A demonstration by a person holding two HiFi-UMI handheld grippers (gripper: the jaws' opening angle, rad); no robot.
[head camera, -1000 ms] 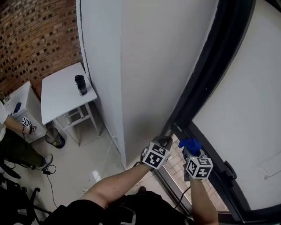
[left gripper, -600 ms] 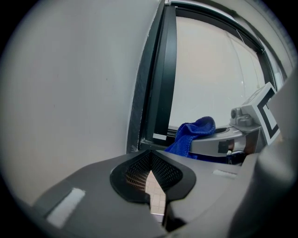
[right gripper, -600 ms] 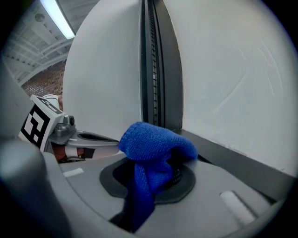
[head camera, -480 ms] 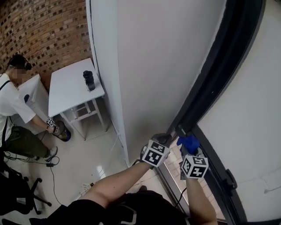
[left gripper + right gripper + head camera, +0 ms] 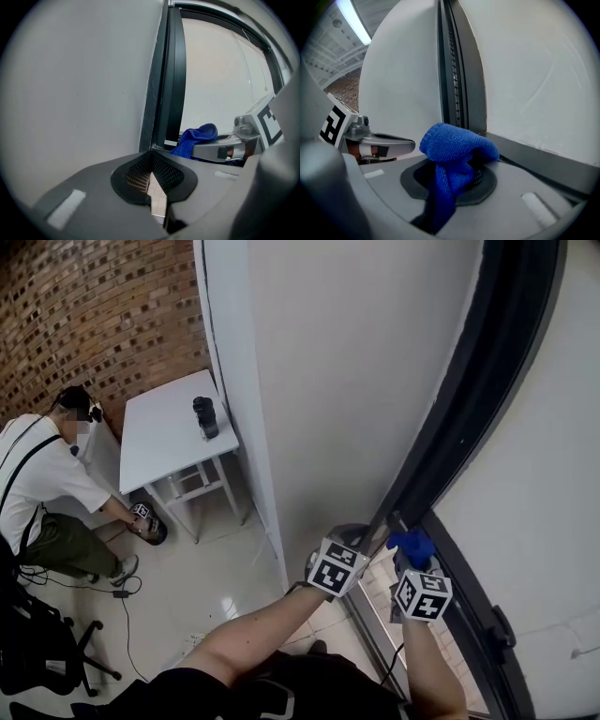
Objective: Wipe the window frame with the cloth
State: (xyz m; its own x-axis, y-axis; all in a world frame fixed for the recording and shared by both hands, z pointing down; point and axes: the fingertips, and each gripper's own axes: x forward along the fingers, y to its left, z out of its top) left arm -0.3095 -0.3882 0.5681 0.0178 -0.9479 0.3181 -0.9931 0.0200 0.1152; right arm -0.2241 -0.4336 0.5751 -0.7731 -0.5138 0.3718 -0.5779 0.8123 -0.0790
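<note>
The black window frame [image 5: 469, 399] runs up the right side of the head view, between a white wall and pale glass. My right gripper [image 5: 410, 561] is shut on a blue cloth [image 5: 411, 545], which bulges out over the jaws. In the right gripper view the cloth [image 5: 454, 150] sits at the frame's [image 5: 454, 70] lower corner, just in front of it. My left gripper [image 5: 361, 538] hovers beside it on the left, shut with nothing in it. In the left gripper view its tips [image 5: 151, 159] point at the foot of the frame [image 5: 171, 70], with the cloth [image 5: 199, 136] to the right.
A white wall panel [image 5: 319, 362] stands directly left of the frame. Further left is a white table [image 5: 173, 437] with a dark bottle [image 5: 204, 416] on it. A person [image 5: 47, 493] sits low by the brick wall, and an office chair [image 5: 37, 634] is at the lower left.
The head view has swung, bringing the seated person and more of the brick wall into sight. Both grippers stay by the frame's lower corner, and the cloth is still held.
</note>
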